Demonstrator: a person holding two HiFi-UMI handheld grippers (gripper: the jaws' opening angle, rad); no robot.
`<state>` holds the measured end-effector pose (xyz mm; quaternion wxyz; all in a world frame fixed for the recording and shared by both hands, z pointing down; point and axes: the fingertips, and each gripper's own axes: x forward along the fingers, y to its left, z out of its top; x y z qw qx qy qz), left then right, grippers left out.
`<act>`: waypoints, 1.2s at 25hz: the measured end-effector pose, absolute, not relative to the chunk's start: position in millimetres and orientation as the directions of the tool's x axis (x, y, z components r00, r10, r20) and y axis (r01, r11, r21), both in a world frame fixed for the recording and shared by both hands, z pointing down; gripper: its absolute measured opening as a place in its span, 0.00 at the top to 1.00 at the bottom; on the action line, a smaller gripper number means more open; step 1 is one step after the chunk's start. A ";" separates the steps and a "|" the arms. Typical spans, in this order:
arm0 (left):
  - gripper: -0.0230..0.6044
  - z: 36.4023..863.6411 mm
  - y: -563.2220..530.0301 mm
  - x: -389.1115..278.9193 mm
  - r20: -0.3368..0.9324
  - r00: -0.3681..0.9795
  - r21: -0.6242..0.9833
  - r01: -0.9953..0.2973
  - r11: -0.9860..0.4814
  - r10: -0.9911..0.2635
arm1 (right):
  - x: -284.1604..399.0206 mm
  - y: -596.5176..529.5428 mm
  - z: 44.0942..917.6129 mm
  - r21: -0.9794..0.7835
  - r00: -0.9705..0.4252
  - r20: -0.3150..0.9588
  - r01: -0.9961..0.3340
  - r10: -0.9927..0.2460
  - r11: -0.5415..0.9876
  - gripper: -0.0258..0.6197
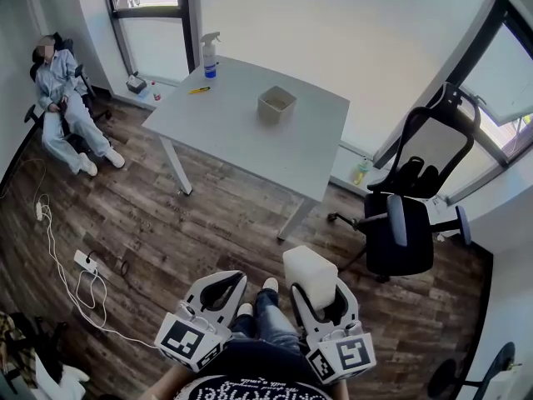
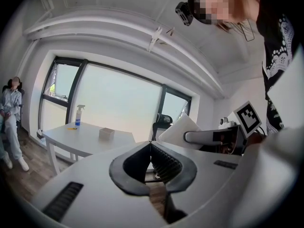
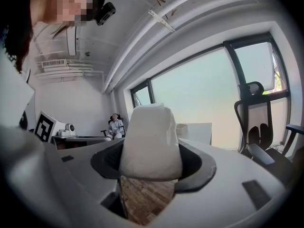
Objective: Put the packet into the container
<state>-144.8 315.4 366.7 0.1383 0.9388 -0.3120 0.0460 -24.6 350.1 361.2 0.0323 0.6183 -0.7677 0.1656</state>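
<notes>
My right gripper (image 1: 310, 283) is shut on a white packet (image 1: 310, 271), which stands up between its jaws; in the right gripper view the white packet (image 3: 151, 141) fills the middle. My left gripper (image 1: 226, 283) is shut and holds nothing; in the left gripper view its jaws meet at the tips (image 2: 151, 144). The container (image 1: 276, 104), a small beige open box, stands on the white table (image 1: 225, 127) well ahead of both grippers. The same container (image 2: 107, 133) shows small in the left gripper view.
A spray bottle (image 1: 209, 55) and a yellow pen (image 1: 199, 90) lie at the table's far left. A black office chair (image 1: 408, 215) stands to the right. A person sits on a chair (image 1: 62, 98) at far left. Cables and a power strip (image 1: 86, 262) lie on the wooden floor.
</notes>
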 end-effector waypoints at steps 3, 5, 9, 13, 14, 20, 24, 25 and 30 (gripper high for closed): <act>0.95 373.3 302.7 -136.2 0.195 0.798 0.243 -0.603 -0.760 -0.571 | -16.5 338.2 368.9 -0.227 -0.239 0.277 -0.957 -0.931 0.178 0.52; 0.95 374.5 290.1 -128.9 0.202 0.791 0.246 -0.611 -0.752 -0.577 | -8.5 325.6 372.6 -0.236 -0.244 0.286 -0.955 -0.927 0.178 0.52; 0.95 366.4 263.7 -108.7 0.187 0.787 0.238 -0.617 -0.750 -0.588 | 9.6 294.8 369.0 -0.240 -0.260 0.264 -0.950 -0.929 0.197 0.52; 0.95 351.8 235.7 -85.5 0.158 0.785 0.201 -0.619 -0.759 -0.599 | 27.6 262.4 362.9 -0.238 -0.279 0.239 -0.946 -0.930 0.222 0.52; 0.95 348.7 229.3 -80.3 0.150 0.782 0.195 -0.623 -0.757 -0.605 | 32.2 255.4 361.7 -0.237 -0.284 0.235 -0.944 -0.929 0.229 0.52; 0.95 340.6 203.9 -63.7 0.123 0.758 0.175 -0.652 -0.738 -0.641 | 49.5 223.4 357.0 -0.228 -0.321 0.215 -0.935 -0.922 0.272 0.52; 0.95 341.9 191.7 -59.9 0.125 0.736 0.180 -0.677 -0.714 -0.666 | 60.1 208.7 354.4 -0.224 -0.334 0.205 -0.931 -0.920 0.289 0.52; 0.95 341.8 189.3 -58.0 0.124 0.733 0.178 -0.679 -0.712 -0.669 | 63.8 206.0 354.3 -0.223 -0.334 0.203 -0.931 -0.920 0.288 0.52; 0.95 342.3 179.7 -47.0 0.120 0.732 0.162 -0.681 -0.714 -0.671 | 76.4 200.2 353.9 -0.220 -0.330 0.202 -0.933 -0.922 0.286 0.52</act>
